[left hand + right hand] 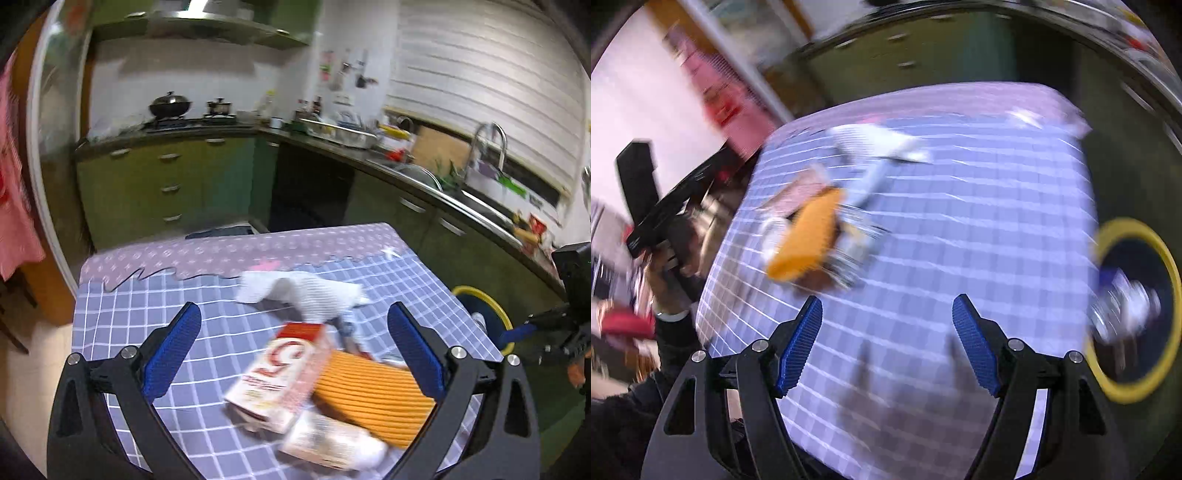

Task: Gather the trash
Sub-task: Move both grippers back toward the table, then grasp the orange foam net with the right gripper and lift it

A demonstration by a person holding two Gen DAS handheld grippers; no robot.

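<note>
My left gripper (295,314) is open wide above the near part of the table, with nothing pressed between its blue pads. Just beyond and below it lie a red-and-white carton (280,376), an orange ribbed packet (373,395) and a pale wrapper (332,439). A crumpled white paper towel (306,291) lies farther back. My right gripper (886,302) is open too, over bare checked cloth, holding nothing. Its view is blurred; the orange packet (809,236) and paper towel (871,140) show beyond it. A yellow-rimmed bin (1137,229) stands off the table's right side with trash (1123,310) inside.
The checked tablecloth (147,317) covers a small table. The bin's rim (484,299) shows past its right edge. Green kitchen cabinets (166,177), a stove and a sink counter (461,199) run behind. A person's hand (668,273) is at the left.
</note>
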